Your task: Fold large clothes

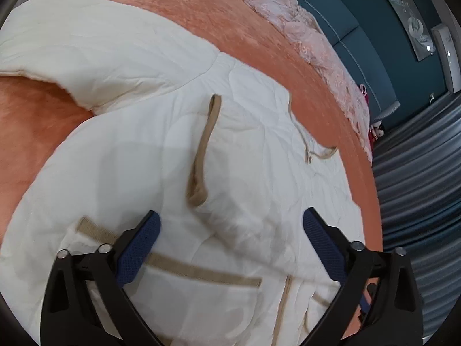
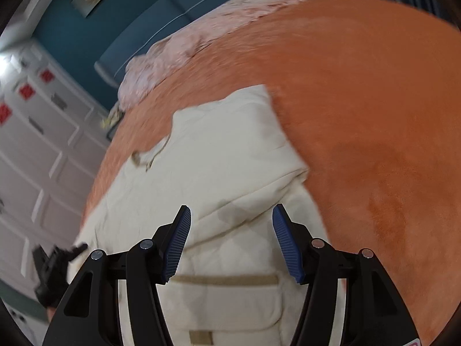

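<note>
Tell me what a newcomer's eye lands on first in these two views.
First, the cream quilted coat with tan trim, spread across the middle of the orange bedspread, one sleeve folded over its body. Next, both tongs hang open above it: the left tongs over the chest, the right tongs near the folded sleeve. At the bed's far edge lies a pale pink lacy fabric.

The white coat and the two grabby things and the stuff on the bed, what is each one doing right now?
White coat: lying spread on the bed, one sleeve folded across its body, nothing gripping it.
Left gripper: fingers wide open, empty, over the coat.
Right gripper: fingers open, empty, over the coat.
Orange blanket: spread flat under the coat.
Pink lace cloth: bunched along the bed's far edge.
</note>
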The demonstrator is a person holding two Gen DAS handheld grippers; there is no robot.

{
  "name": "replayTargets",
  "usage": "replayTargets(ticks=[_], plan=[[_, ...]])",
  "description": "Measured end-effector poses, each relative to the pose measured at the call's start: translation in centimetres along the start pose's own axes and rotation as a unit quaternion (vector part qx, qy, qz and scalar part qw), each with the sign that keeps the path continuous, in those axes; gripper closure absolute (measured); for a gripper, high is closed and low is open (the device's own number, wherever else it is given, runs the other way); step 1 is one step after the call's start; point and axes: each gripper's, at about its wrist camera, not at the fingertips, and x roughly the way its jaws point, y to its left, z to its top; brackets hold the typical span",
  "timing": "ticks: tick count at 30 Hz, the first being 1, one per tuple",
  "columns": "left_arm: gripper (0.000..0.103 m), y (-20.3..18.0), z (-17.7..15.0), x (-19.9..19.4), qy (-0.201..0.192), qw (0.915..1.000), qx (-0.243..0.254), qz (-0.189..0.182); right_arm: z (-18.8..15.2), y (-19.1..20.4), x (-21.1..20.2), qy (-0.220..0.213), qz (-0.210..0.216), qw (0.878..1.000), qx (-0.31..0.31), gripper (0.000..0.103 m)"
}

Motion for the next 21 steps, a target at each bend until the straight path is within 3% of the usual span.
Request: replayTargets(ticks=[2,4,6,7,8,9,10,12,15,18,21], plan=[[0.044,-0.5,0.4,0.4,0.005,0.9998,0.016,0.007,0.4,-1.1,0.9,0.007,0.02,0.999,0.034,0.045],[0.074,-0.6,0.7,0.4,0.004,0.9991,0.032,0.028,0.5,-1.7,1.7,0.01,0.031,0.998,0.056,0.045],[0.088,-0.5,1.1,0.0,-0.001,0.9981,0.048,0.039,0.9,-2.1,2.7,0.008,0.047,0.995,0.084,0.044],[0.092,-0.3,1.4,-0.3,-0.004,0.9981,0.05,0.036,1.1,-2.2,3.0,0.007,0.05,0.995,0.091,0.054],[0.092,-0.1,1.6,-0.8,-0.012,0.998,0.053,0.034,1.2,-2.2,3.3,0.004,0.055,0.994,0.097,0.063],[0.093,0.1,1.7,-1.2,-0.018,0.9975,0.058,0.038,1.5,-2.1,3.5,0.002,0.055,0.994,0.095,0.086],[0.093,0.2,1.9,-1.7,-0.028,0.9967,0.063,0.042,1.7,-1.9,3.4,0.0,0.055,0.994,0.09,0.092],[0.093,0.4,1.9,-2.4,-0.036,0.996,0.07,0.041,1.7,-1.0,2.2,-0.025,0.061,0.995,0.071,0.093],[0.093,0.8,1.2,-2.5,-0.043,0.993,0.09,0.064,1.5,2.0,0.8,-0.057,0.02,0.998,-0.014,0.093],[0.093,1.5,0.0,-1.0,-0.034,0.9882,0.108,0.103,0.5,3.3,2.7,-0.032,-0.05,0.996,-0.071,0.093],[0.093,2.2,-0.6,-0.3,-0.037,0.9867,0.114,0.11,-0.4,2.5,4.4,-0.005,-0.075,0.995,-0.068,0.094]])
